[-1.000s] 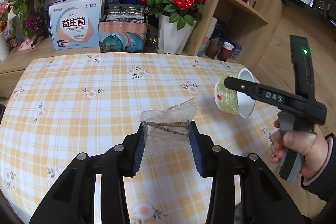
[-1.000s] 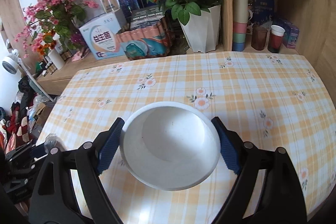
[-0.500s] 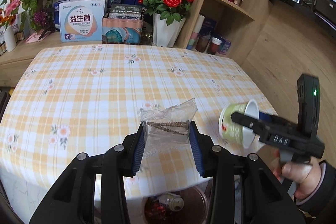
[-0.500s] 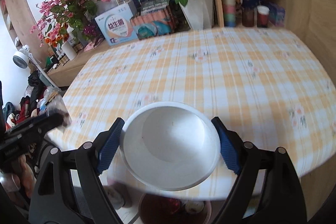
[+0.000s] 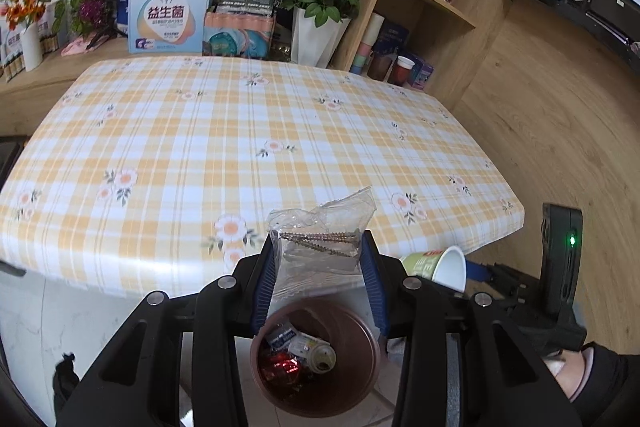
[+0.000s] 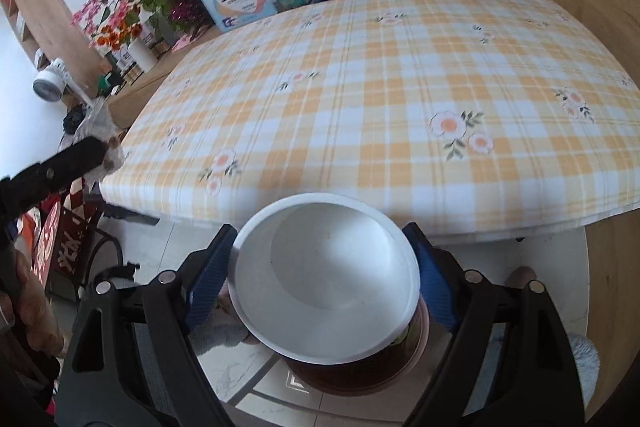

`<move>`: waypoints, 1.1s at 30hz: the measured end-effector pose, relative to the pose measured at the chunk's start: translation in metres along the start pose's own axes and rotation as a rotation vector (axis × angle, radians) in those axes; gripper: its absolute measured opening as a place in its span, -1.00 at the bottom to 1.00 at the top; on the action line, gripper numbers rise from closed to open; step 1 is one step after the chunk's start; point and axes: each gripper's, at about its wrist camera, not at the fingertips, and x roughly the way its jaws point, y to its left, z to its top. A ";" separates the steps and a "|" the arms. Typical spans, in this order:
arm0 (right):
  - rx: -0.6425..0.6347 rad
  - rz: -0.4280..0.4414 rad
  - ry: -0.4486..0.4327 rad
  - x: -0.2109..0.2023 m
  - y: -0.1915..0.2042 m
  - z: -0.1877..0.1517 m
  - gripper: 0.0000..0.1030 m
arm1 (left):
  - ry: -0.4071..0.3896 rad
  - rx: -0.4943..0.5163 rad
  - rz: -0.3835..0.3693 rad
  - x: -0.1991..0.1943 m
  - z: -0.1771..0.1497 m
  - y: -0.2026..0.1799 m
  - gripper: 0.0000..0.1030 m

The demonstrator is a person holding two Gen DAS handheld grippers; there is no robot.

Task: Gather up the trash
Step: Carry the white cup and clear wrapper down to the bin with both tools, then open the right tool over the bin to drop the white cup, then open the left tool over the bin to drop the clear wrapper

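Hovering over bin [image 5: 316, 355] now w/ bag [image 5: 320, 243], cup [image 6: 324, 283].

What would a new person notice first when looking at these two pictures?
First, the clear plastic bag with screws inside, pinched in the left claw above the brown trash bin on the floor. Next, the white paper cup gripped in the right claw, mouth toward the camera, over the same bin. Behind both lies the yellow checked tablecloth.
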 end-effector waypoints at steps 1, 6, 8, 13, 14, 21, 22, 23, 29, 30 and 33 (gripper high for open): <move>-0.005 0.008 0.011 0.001 0.002 -0.005 0.62 | 0.005 -0.008 0.005 0.000 -0.005 0.002 -0.24; 0.015 0.027 0.041 0.003 0.003 -0.020 0.80 | 0.032 -0.023 0.014 0.002 -0.025 0.007 -0.24; 0.027 0.024 0.032 0.001 0.002 -0.021 0.84 | 0.047 -0.019 0.019 0.005 -0.029 0.008 -0.24; 0.065 0.001 -0.026 -0.014 -0.005 -0.010 0.89 | 0.069 -0.023 0.022 0.012 -0.036 0.009 -0.24; 0.069 -0.009 -0.042 -0.018 -0.007 -0.007 0.89 | 0.074 -0.021 0.021 0.013 -0.037 0.009 -0.24; 0.087 -0.082 -0.144 -0.043 -0.024 0.020 0.89 | 0.128 0.004 0.000 0.031 -0.044 0.000 -0.24; 0.085 -0.112 -0.153 -0.047 -0.028 0.025 0.89 | 0.139 0.009 -0.002 0.035 -0.046 -0.001 -0.24; 0.082 -0.134 -0.156 -0.048 -0.030 0.027 0.89 | 0.148 0.014 -0.002 0.038 -0.047 -0.002 -0.24; 0.122 -0.184 -0.199 -0.063 -0.052 0.042 0.89 | 0.219 0.053 -0.026 0.055 -0.053 -0.017 -0.23; 0.123 -0.186 -0.203 -0.065 -0.054 0.043 0.89 | 0.227 0.062 -0.031 0.057 -0.053 -0.020 -0.22; 0.103 -0.210 -0.205 -0.068 -0.057 0.046 0.89 | 0.243 0.117 -0.039 0.062 -0.054 -0.034 0.01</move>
